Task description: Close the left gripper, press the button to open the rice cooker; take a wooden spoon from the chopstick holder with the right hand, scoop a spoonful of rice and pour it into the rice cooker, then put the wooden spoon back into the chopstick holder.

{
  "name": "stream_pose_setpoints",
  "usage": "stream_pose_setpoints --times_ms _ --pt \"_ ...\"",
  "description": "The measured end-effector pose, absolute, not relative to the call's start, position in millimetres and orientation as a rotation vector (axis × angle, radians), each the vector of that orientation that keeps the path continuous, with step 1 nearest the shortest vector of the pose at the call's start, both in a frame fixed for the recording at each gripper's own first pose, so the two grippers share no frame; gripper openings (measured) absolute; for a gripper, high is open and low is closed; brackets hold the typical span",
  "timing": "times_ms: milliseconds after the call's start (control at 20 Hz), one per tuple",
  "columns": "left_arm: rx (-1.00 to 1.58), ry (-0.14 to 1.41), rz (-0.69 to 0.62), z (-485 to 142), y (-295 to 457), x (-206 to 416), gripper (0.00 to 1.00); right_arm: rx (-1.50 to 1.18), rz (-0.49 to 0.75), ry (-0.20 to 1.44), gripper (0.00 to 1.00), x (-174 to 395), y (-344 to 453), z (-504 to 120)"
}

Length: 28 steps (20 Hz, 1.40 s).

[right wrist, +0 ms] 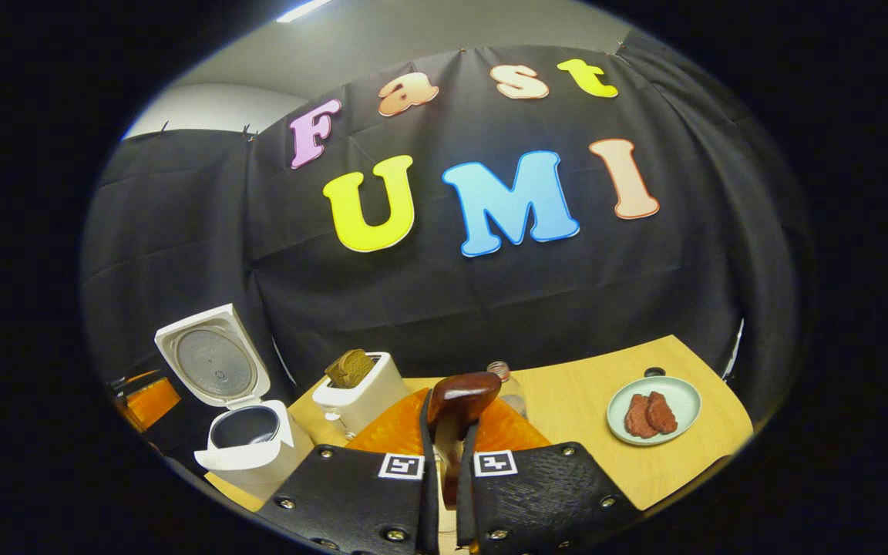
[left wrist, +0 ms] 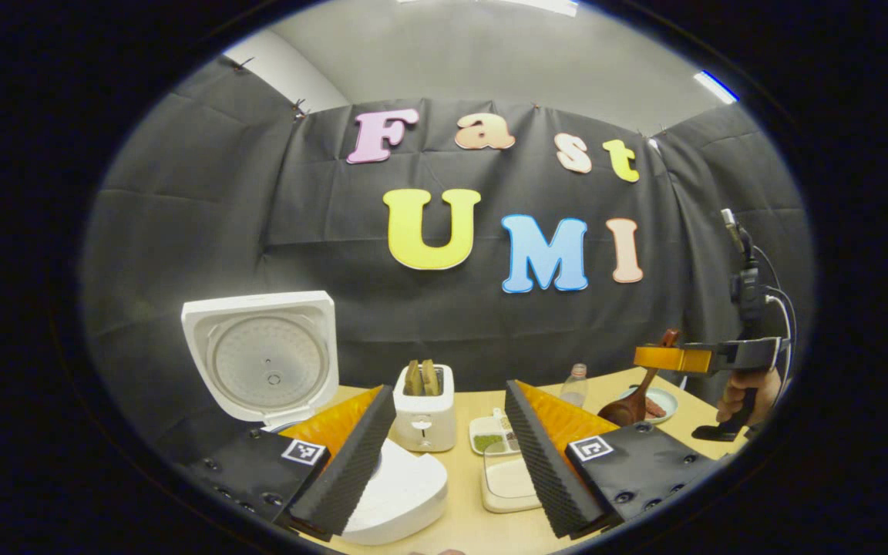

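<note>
The left gripper (left wrist: 450,455) is seen with its fingers spread wide apart and nothing held between them. Just beyond and under its left finger, the white rice cooker (left wrist: 401,493) is found, its round-lined lid (left wrist: 263,354) swung upright and fully open. Between the fingers, a shallow cream rectangular dish (left wrist: 507,486) is laid on the light wooden table (left wrist: 467,524), and just past it a small white tray with green contents (left wrist: 490,439) is set. Straight ahead, a white toaster with two brown slices standing in its slots (left wrist: 425,408) is placed. Farther off, to the right, the right gripper (left wrist: 664,357) is held up by a hand (left wrist: 745,397), and the dark wooden spoon (left wrist: 633,401) is seen hanging from it, bowl down, above a pale green plate (left wrist: 664,405); a clear plastic bottle (left wrist: 575,385) is stood between toaster and spoon.

In the right gripper view, the right gripper (right wrist: 448,455) is nearly closed, both fingers pressed on the handle of the wooden spoon (right wrist: 459,397), whose glossy rounded end is raised just ahead of the fingertips. Ahead and to the left, the toaster (right wrist: 355,389) is seen, and farther left the open rice cooker (right wrist: 247,439), its dark inner pot exposed. To the right, the pale green plate (right wrist: 656,428) with two reddish-brown slices is rested on the table (right wrist: 567,401).
</note>
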<state>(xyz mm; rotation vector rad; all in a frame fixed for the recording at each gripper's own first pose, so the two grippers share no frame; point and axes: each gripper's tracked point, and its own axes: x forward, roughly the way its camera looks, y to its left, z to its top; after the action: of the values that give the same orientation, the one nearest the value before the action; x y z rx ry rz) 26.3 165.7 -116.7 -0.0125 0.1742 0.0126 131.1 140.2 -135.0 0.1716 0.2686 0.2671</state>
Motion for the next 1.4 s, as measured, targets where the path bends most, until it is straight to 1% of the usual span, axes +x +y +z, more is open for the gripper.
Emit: stream_pose_setpoints --times_ms 200,300,350,400,500,550,600,750,850,950,1050,1150,1250,1400 --pt "-0.007 0.2 0.043 -129.1 189.3 17.8 0.96 0.132 0.293 0.34 0.09 145.0 175.9 -180.4" --pt "0.0 0.209 0.047 -132.2 197.2 12.7 0.99 0.067 0.279 0.367 0.09 151.8 185.6 -208.8" --pt "0.006 0.215 0.047 -134.7 200.9 9.2 0.96 0.031 0.274 0.379 0.09 154.9 190.2 -222.3" --pt "0.015 0.22 0.049 -138.7 204.6 7.2 0.96 0.0 0.275 0.391 0.09 154.1 195.3 -235.7" --pt "0.03 0.224 0.054 -139.1 209.5 3.8 0.99 -0.041 0.282 0.422 0.1 153.5 203.4 -260.5" --pt "0.033 0.226 0.057 -139.8 212.2 4.1 0.96 -0.035 0.293 0.448 0.09 148.3 210.3 -270.8" --pt "0.036 0.228 0.062 -141.1 214.9 2.0 0.99 -0.011 0.31 0.451 0.1 143.9 219.0 -272.1" --pt "0.025 0.236 0.081 -145.4 221.0 -2.8 0.99 0.089 0.361 0.499 0.1 129.9 245.9 -276.6" --pt "0.02 0.249 0.094 -150.7 223.7 -6.6 0.99 0.172 0.366 0.522 0.09 130.4 253.6 -277.7" --pt "0.012 0.252 0.101 -150.1 224.4 -9.6 0.99 0.309 0.359 0.559 0.1 133.1 253.5 -277.8" --pt "0.008 0.252 0.105 -148.9 224.8 -11.0 0.99 0.475 0.326 0.597 0.09 138.3 239.4 -277.9" --pt "0.009 0.244 0.106 -146.1 224.1 -13.1 0.99 0.612 0.287 0.6 0.09 142.3 218.0 -271.7" --pt "0.009 0.236 0.101 -143.1 220.8 -12.3 0.99 0.671 0.251 0.562 0.09 146.2 194.6 -258.3" --pt "0.004 0.23 0.089 -138.0 216.0 -10.8 0.99 0.688 0.231 0.492 0.09 148.5 165.3 -226.7"
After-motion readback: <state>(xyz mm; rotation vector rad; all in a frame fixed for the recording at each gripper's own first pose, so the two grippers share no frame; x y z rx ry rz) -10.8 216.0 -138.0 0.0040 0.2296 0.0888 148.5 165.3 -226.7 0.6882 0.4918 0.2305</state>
